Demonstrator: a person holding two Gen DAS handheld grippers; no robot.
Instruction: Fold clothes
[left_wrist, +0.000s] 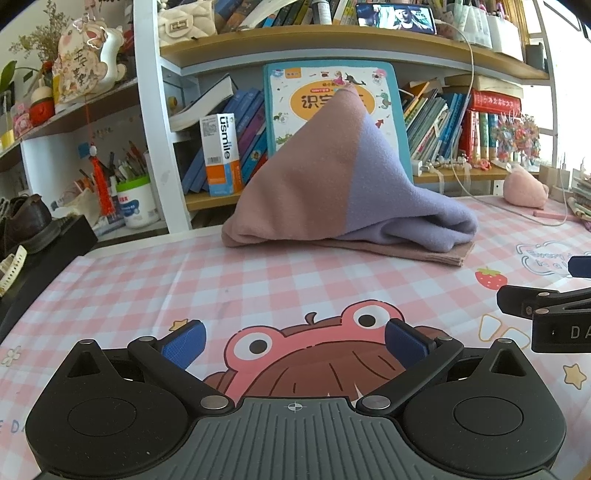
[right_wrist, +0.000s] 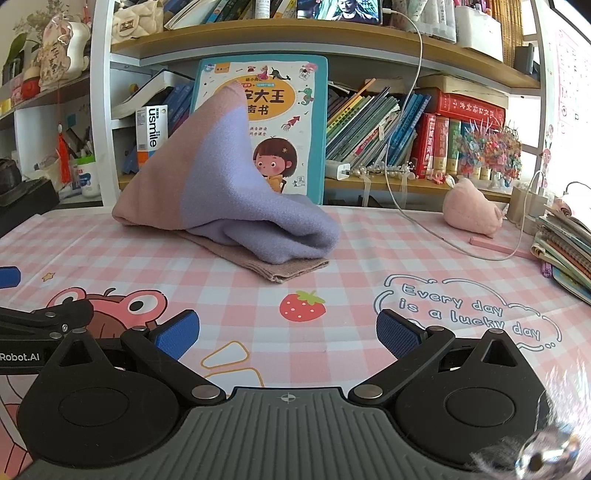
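A pink and lilac knit garment (left_wrist: 332, 184) lies on the checked tablecloth at the far side, one corner leaning up against a children's book (left_wrist: 325, 92). It also shows in the right wrist view (right_wrist: 229, 184). My left gripper (left_wrist: 293, 341) is open and empty, low over the cloth, well short of the garment. My right gripper (right_wrist: 288, 334) is open and empty, also short of it. The right gripper shows at the left view's right edge (left_wrist: 543, 306); the left gripper shows at the right view's left edge (right_wrist: 44, 317).
A bookshelf (right_wrist: 295, 40) full of books stands behind the table. A pink plush (right_wrist: 471, 210), a charging cable (right_wrist: 461, 247) and a stack of notebooks (right_wrist: 565, 251) lie at the right. A shoe on a black box (left_wrist: 40, 236) sits at the left.
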